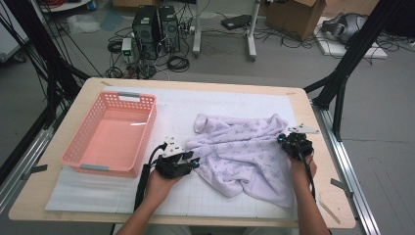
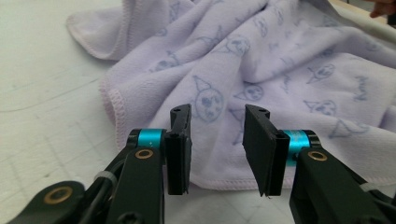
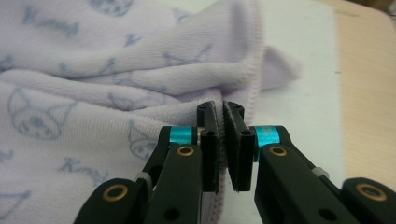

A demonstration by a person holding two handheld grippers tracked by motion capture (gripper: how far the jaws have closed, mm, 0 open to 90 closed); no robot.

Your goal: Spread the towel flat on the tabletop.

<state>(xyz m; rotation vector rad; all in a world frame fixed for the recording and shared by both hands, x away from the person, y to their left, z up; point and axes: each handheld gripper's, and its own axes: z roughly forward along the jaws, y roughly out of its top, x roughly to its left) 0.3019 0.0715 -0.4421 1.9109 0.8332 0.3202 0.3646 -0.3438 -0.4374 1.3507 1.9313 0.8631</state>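
Gripping: right gripper [image 3: 223, 140] pinches lilac towel [image 1: 244, 147] hem.
Waiting: left gripper [image 2: 217, 149] gapes, empty.
Next: likely clamp near edge.

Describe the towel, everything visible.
The lavender towel looks like soft fleece, printed with small blue cartoon faces and script, with a stitched pale pink hem. It lies crumpled and folded on the white gridded mat, right of the pink basket, not touching it. The right gripper is shut on its hemmed edge at the right side. The left gripper is open at its left edge, fingers either side of the hem, not pinching.
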